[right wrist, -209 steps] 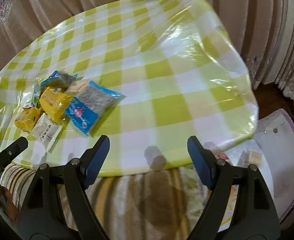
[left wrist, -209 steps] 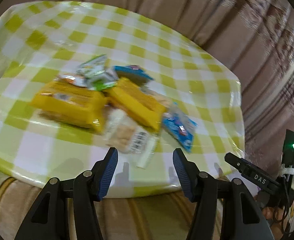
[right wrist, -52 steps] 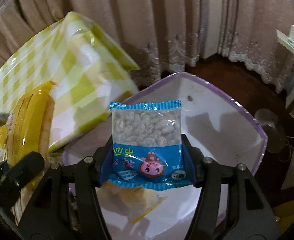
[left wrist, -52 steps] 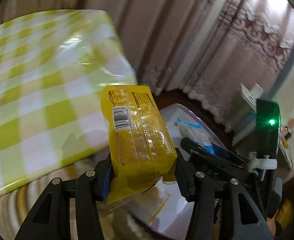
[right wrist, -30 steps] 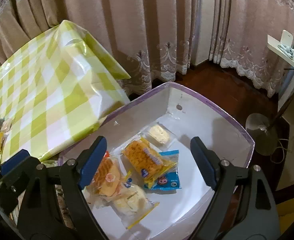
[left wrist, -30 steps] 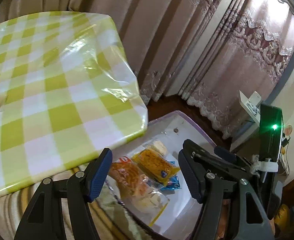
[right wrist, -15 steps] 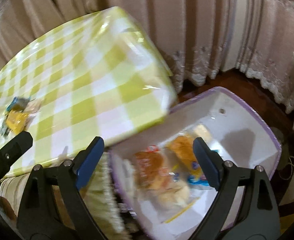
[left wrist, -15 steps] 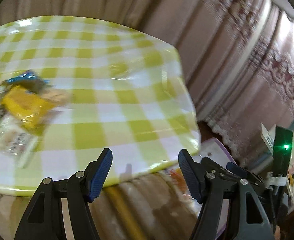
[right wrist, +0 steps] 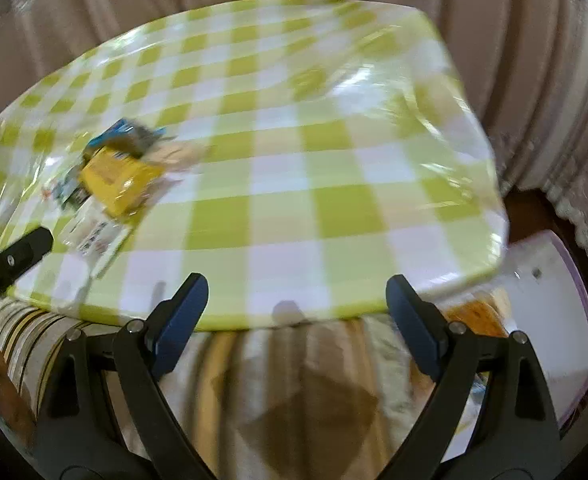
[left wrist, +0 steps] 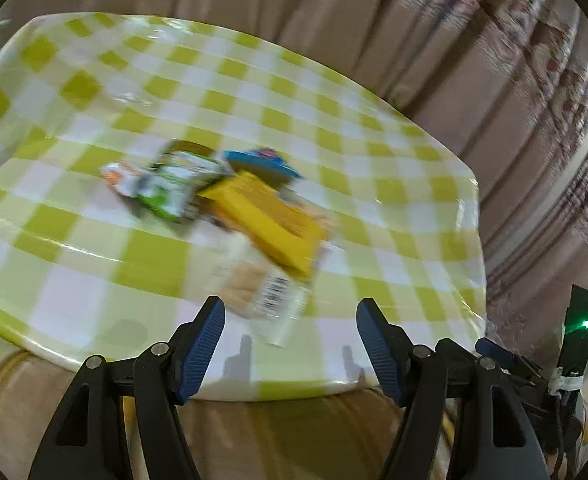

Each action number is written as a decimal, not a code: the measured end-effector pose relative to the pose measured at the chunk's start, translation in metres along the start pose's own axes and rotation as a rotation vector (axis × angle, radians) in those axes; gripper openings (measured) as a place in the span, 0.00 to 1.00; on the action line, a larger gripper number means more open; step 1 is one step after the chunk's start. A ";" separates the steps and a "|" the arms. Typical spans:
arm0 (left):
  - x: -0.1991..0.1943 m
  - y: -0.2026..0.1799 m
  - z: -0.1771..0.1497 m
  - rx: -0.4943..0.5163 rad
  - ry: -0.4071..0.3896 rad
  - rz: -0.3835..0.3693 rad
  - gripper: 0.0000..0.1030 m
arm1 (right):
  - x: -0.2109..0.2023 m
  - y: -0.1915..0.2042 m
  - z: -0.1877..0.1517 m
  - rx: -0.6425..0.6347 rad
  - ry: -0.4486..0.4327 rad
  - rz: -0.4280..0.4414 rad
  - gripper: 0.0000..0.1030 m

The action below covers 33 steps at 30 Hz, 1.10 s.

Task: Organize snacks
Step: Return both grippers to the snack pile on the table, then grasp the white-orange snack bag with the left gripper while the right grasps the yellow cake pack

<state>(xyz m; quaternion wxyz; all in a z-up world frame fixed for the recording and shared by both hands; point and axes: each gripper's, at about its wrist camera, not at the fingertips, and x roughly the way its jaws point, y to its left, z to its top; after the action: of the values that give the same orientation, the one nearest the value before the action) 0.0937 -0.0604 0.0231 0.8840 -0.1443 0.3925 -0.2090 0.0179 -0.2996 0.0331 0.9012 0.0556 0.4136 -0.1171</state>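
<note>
A small heap of snack packets lies on the green-checked table [left wrist: 94, 272]. In it are a yellow pack [left wrist: 268, 226], a clear biscuit pack [left wrist: 260, 288], a green-and-white pack [left wrist: 174, 186] and a blue pack [left wrist: 260, 162]. My left gripper [left wrist: 290, 344] is open and empty at the table's near edge, just short of the biscuit pack. My right gripper [right wrist: 295, 320] is open and empty, also at the near edge, with the heap's yellow pack [right wrist: 118, 180] far to its left. The white bin [right wrist: 553, 304] with a purple rim sits low at the right, holding an orange packet [right wrist: 473, 314].
Beige curtains [right wrist: 533, 60] hang behind and to the right of the table. A striped cloth [right wrist: 274, 380] drapes below the table's near edge. The other gripper's black tip [right wrist: 18, 256] shows at the left of the right wrist view. Both views are motion-blurred.
Both grippers swung away from the bin and back over the table; the snack heap now sits ahead of the left gripper. Both remain empty after dropping their packs in the bin.
</note>
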 end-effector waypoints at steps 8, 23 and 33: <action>-0.010 0.060 0.019 -0.089 -0.022 0.079 0.67 | 0.017 0.056 0.029 -0.116 -0.073 0.095 0.89; -0.008 0.097 0.036 -0.140 -0.030 0.118 0.67 | 0.080 0.147 0.074 -0.311 -0.067 0.179 0.89; 0.010 0.110 0.055 -0.172 -0.031 0.158 0.67 | 0.110 0.164 0.083 -0.297 0.023 0.235 0.79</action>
<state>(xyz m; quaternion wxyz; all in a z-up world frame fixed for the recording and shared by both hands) 0.1694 0.0361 0.0063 0.8879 -0.1915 0.4055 -0.1023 0.1903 -0.1755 0.0039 0.9022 -0.0287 0.4272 0.0520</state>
